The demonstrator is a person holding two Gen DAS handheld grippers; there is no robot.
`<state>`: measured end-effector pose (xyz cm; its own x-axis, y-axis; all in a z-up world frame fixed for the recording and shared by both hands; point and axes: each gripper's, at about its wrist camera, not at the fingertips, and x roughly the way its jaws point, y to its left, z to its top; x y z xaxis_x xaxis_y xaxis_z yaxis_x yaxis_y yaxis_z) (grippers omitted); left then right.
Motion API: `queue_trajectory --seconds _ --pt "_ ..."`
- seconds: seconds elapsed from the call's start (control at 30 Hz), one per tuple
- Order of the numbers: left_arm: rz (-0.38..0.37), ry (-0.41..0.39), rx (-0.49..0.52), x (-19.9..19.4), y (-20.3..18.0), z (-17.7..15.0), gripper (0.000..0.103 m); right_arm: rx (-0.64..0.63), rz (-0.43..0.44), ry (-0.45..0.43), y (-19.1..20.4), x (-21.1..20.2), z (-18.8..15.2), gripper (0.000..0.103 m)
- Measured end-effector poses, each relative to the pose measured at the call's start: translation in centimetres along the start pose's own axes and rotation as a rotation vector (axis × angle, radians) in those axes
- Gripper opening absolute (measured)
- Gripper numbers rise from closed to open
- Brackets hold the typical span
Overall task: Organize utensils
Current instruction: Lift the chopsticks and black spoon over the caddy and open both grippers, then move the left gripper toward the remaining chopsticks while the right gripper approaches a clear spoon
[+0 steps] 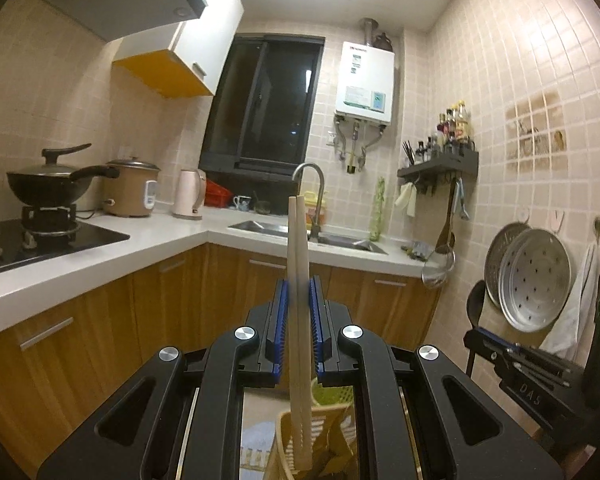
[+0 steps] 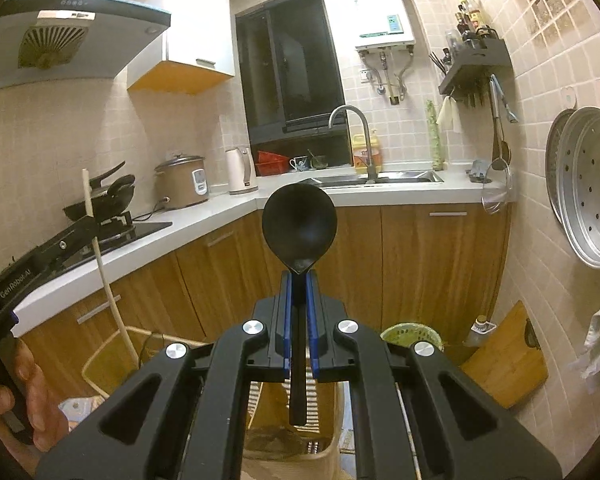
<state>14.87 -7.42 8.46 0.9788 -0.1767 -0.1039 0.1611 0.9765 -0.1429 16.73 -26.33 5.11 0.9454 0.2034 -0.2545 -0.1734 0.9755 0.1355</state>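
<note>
Left wrist view: left hand-held gripper clamped on a pair of pale chopsticks, blue pads pressed against them from both sides. Chopsticks upright, tips up, level with the faucet behind; lower ends reaching down inside a tan slotted utensil basket. Green slotted holder just behind that basket. Right hand-held gripper's black body at the right edge, black ladle standing up from it.

Right wrist view: right hand-held gripper closed on the black ladle at the neck just under the bowl. Bowl up, hollow side facing the camera; handle running down between the fingers, its end hanging above the tan basket, whether touching it cannot tell. Green holder to the right, wooden cutting board leaning on the tiled wall beyond it. Left hand visible at the lower left on its gripper handle, chopsticks rising from that gripper.

Background: white worktop with rice cooker, kettle, wok on the stove, sink under the window
</note>
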Motion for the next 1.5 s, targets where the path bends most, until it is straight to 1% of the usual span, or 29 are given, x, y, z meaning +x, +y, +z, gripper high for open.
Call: queue_trajectory --seconds 0.1,0.2,0.23,0.27,0.33,0.53,0.6,0.73,0.77,0.8,0.83,0.87,0.9,0.93,0.97,1.0,1.03,1.1,1.13,1.2,1.27,1.3,1.37,1.4,1.43,1.5 --pt "-0.015 0.009 0.015 -0.5 -0.1 -0.5 0.01 -0.023 -0.002 -0.006 0.2 -0.7 -0.4 0.006" --pt "-0.039 0.026 -0.004 -1.1 0.2 -0.6 0.011 -0.013 0.034 0.019 0.1 -1.6 -0.4 0.006" --pt "-0.047 0.031 -0.008 -1.4 0.4 -0.6 0.014 -0.001 0.055 0.037 0.0 -1.9 -0.4 0.007" --pt "-0.05 0.033 -0.01 -1.5 0.4 -0.5 0.02 0.012 0.076 0.053 -0.2 -2.3 -0.4 0.009" --pt "-0.043 0.03 -0.016 -2.2 0.6 -0.1 0.025 0.029 0.095 0.06 -0.5 -3.2 -0.3 0.018" --pt "-0.07 0.016 -0.036 -5.6 1.3 2.4 0.036 0.036 0.12 0.056 -0.3 -7.4 1.1 0.018" --pt "-0.088 0.009 -0.043 -7.3 1.3 3.8 0.038 0.034 0.142 0.049 0.2 -9.2 2.0 0.018" --pt "-0.107 -0.005 -0.026 -11.0 0.6 6.6 0.043 0.023 0.183 0.025 1.5 -13.3 3.9 0.018" --pt "-0.112 0.0 -0.016 -11.9 0.4 7.1 0.045 0.022 0.193 0.027 1.9 -14.3 4.2 0.019" --pt "-0.117 0.007 -0.008 -12.4 0.3 7.3 0.046 0.021 0.202 0.035 2.2 -15.3 4.4 0.02" --pt "-0.123 0.019 0.001 -13.1 0.2 7.6 0.047 0.023 0.213 0.042 2.4 -15.9 4.5 0.025" --pt "-0.122 0.043 0.016 -13.9 0.0 7.6 0.049 0.025 0.222 0.055 2.6 -16.5 4.5 0.029" --pt "-0.124 0.076 0.032 -14.3 -0.1 7.5 0.05 0.026 0.217 0.077 2.9 -17.3 4.2 0.04" --pt "-0.13 0.106 0.043 -14.6 -0.2 7.2 0.05 0.025 0.214 0.091 3.0 -17.6 4.0 0.053" --pt "-0.141 0.153 0.055 -14.8 -0.2 6.6 0.05 0.027 0.212 0.115 3.1 -18.0 3.6 0.055" --pt "-0.147 0.197 0.065 -14.9 -0.1 5.9 0.05 0.028 0.208 0.14 3.2 -18.2 3.2 0.055" --pt "-0.15 0.239 0.078 -15.0 0.0 5.2 0.05 0.031 0.2 0.186 3.4 -18.3 2.6 0.055" --pt "-0.161 0.348 0.107 -14.9 0.3 2.7 0.05 0.048 0.176 0.293 3.5 -18.0 1.1 0.055" --pt "-0.166 0.386 0.112 -14.8 0.5 1.7 0.05 0.056 0.163 0.332 3.5 -17.8 0.5 0.055" --pt "-0.176 0.498 0.11 -14.2 1.2 -1.1 0.05 0.077 0.14 0.428 3.5 -17.1 -1.0 0.055" --pt "-0.192 0.61 0.088 -13.3 2.0 -4.1 0.049 0.101 0.115 0.554 3.5 -16.1 -3.0 0.055" --pt "-0.201 0.665 0.077 -12.8 2.3 -5.5 0.047 0.117 0.105 0.635 3.5 -15.4 -4.3 0.055" --pt "-0.22 0.756 0.065 -12.2 2.8 -8.0 0.043 0.153 0.132 0.735 3.2 -14.7 -6.6 0.055" --pt "-0.226 0.806 0.06 -11.8 3.0 -9.4 0.043 0.183 0.148 0.797 3.2 -14.3 -8.0 0.054" --pt "-0.233 0.852 0.055 -11.6 3.3 -10.6 0.042 0.2 0.152 0.841 3.2 -13.9 -9.0 0.054" --pt "-0.247 0.909 0.052 -11.3 3.6 -12.2 0.042 0.21 0.154 0.91 3.4 -13.6 -10.9 0.049"
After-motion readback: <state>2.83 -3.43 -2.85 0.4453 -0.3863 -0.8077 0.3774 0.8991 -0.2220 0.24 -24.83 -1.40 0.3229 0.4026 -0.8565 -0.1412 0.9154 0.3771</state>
